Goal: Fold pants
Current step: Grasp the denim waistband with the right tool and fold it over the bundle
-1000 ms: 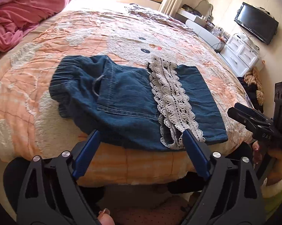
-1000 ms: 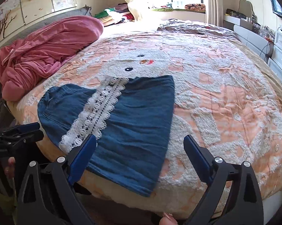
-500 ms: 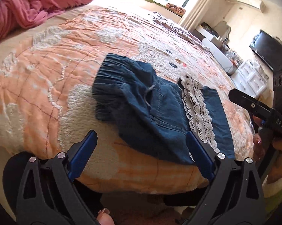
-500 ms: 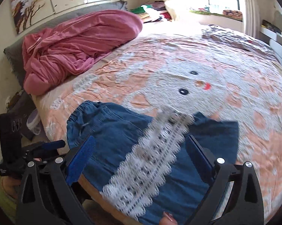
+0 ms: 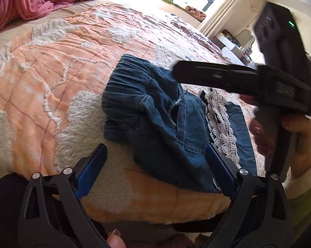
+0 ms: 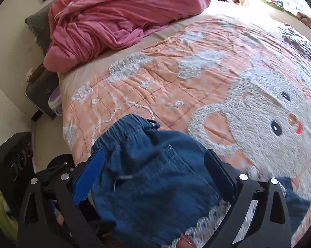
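One pair of folded denim pants (image 5: 165,122) lies on the orange-and-white quilt (image 5: 52,78), near the bed's close edge, with one white lace strip (image 5: 221,124) along its right portion. A single pink blanket (image 6: 114,18) is heaped at the quilt's far left end. The left gripper (image 5: 155,165) hangs over the quilt's near edge, its jaws spread wide and having just been opening, nothing pressed between them, the pants just beyond its tips. The right gripper (image 6: 153,171) hovers above the pants' waistband end, jaws equally wide, gripping nothing.
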A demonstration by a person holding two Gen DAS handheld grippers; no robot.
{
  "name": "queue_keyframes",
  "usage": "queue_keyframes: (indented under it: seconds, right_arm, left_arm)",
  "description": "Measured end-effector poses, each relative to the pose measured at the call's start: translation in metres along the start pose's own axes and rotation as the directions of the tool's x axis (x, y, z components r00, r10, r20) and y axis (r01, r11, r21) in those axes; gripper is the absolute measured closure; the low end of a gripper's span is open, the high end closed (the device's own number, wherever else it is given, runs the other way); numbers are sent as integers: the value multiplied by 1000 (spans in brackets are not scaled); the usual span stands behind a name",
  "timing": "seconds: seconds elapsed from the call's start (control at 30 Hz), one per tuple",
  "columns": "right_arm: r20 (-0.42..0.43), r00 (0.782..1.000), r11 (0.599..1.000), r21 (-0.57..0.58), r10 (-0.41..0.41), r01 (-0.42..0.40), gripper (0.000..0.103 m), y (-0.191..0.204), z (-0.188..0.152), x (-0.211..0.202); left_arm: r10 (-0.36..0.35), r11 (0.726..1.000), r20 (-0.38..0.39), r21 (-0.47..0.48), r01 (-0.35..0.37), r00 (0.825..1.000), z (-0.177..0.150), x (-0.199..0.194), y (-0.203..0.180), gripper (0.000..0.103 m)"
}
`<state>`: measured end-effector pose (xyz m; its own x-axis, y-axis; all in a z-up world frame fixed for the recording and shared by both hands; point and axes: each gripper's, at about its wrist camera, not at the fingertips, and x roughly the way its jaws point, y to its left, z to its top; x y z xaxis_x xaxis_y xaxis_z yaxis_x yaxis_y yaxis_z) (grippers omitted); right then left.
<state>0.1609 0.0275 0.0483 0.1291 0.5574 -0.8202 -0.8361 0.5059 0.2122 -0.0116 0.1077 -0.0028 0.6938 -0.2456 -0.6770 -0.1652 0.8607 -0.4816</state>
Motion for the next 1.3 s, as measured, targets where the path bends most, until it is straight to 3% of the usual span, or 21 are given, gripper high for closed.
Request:
queue_keyframes:
  seconds: [0.27,0.3,0.33,0.4,0.43,0.5,0.63,0.7,0.87,1.1,1.3]
  right_arm:
    - [-108,991,997,-2,75,-75,7,3,26,46]
    - [-110,991,997,-5,74,-75,13,3,28,51]
    - [-122,988,996,-6,92,-94,29,4,28,57]
    - [-146,981,992,-6,126,-128,40,6,28,68]
    - [-151,983,994,-31,101,-107,49,8,25,70]
    - [-134,988,994,-59,82,-91,56,9,21,67]
    - [-41,990,990,-11,138,-139,70,-2,17,37]
    - [8,986,986,13,168,-168,71,-8,13,20]
    - [105,973,977,40,205,-210,71,-19,5,-18]
    - [221,955,973,69,200,-220,71,-52,-14,-75]
    - [290,933,962,105,214,-253,69,-92,-51,-111]
  left_arm:
    - [-57,996,23,-61,58,998,7,7,8,15]
    - [-65,995,29,-72,67,997,8,7,10,15]
    - [-72,994,32,-82,74,997,8,8,12,15]
    - [-75,993,35,-91,78,997,8,9,14,15]
    - [-75,993,37,-91,78,996,8,10,14,15]
    - [-74,993,43,-92,78,996,7,10,14,16]
    - [-60,992,60,-106,66,996,8,7,14,24]
    - [-59,990,56,-126,65,997,10,7,13,26]
    - [-79,987,50,-140,85,996,18,10,1,54]
    - [-89,996,93,-15,91,992,33,0,-54,55]
    - [-86,991,76,114,77,993,35,10,-99,55]
